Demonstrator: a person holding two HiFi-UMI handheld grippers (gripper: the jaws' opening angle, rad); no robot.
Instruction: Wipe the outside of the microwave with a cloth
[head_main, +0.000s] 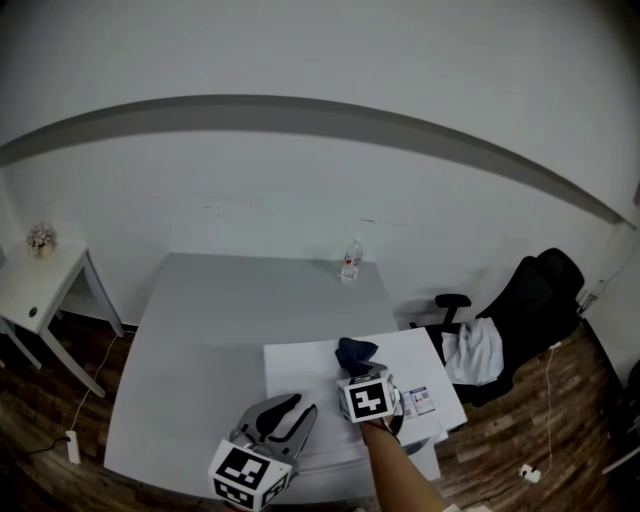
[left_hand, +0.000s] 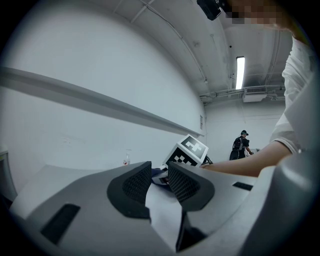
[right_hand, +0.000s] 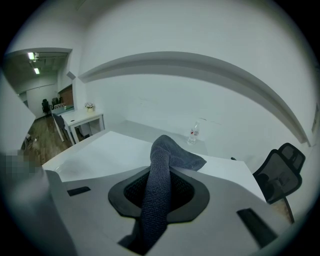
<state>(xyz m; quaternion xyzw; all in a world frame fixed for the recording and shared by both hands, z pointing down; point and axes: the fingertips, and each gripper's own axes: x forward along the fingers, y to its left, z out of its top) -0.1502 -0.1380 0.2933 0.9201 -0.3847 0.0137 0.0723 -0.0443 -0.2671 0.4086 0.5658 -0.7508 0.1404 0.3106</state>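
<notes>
The microwave (head_main: 300, 372) shows as a white box on the grey table (head_main: 215, 320); its top spreads out below the jaws in the right gripper view (right_hand: 100, 155). A dark blue cloth (head_main: 355, 352) is pinched in my right gripper (head_main: 361, 370), which is over the microwave's top. In the right gripper view the cloth (right_hand: 172, 155) runs up between the pads and flops forward past the right gripper (right_hand: 159, 187). My left gripper (head_main: 298, 410) hovers at the microwave's near left, its jaws a little apart with nothing between them; its own view shows the left gripper (left_hand: 159, 177) facing the right gripper's marker cube (left_hand: 190, 150).
A water bottle (head_main: 350, 262) stands at the table's far edge. A small white side table (head_main: 35, 285) is at the left. A black office chair (head_main: 525, 300) with a white garment (head_main: 475, 350) stands right. A person (left_hand: 241, 146) stands far off.
</notes>
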